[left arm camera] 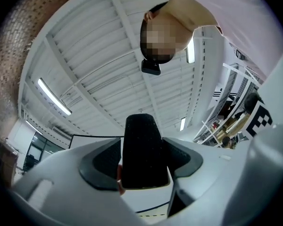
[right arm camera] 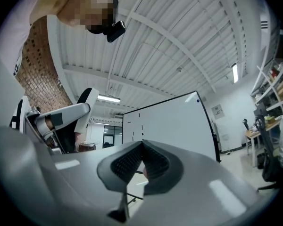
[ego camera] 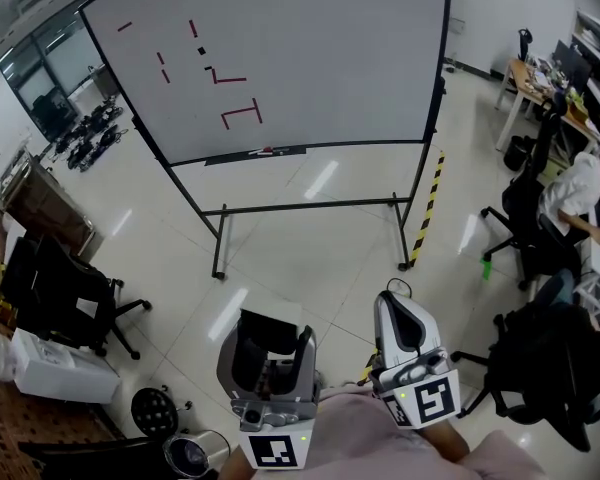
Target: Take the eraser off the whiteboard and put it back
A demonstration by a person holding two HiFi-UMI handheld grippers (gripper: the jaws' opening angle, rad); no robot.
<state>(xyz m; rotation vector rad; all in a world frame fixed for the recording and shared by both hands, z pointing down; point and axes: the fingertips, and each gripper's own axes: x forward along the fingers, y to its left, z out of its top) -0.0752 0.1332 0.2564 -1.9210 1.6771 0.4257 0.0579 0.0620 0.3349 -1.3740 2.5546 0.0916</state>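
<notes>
A black eraser (ego camera: 252, 353) with a pale base stands upright between the jaws of my left gripper (ego camera: 270, 340), low in the head view. Seen from the left gripper view, the eraser (left arm camera: 141, 149) fills the gap and both pads press on it. To its right my right gripper (ego camera: 393, 306) is held up with its jaws shut and nothing between them; its pads (right arm camera: 153, 164) meet. The whiteboard (ego camera: 310, 58) on a wheeled stand is some way ahead, with red marks and a small black spot (ego camera: 201, 50) on it. A marker lies on its ledge (ego camera: 267, 152).
Black office chairs stand at the left (ego camera: 65, 303) and right (ego camera: 540, 368). A person (ego camera: 575, 193) sits at a desk at the far right. Yellow-black tape (ego camera: 427, 203) runs along the floor by the board's right leg. A round bin (ego camera: 195, 456) and white box (ego camera: 60, 368) are at lower left.
</notes>
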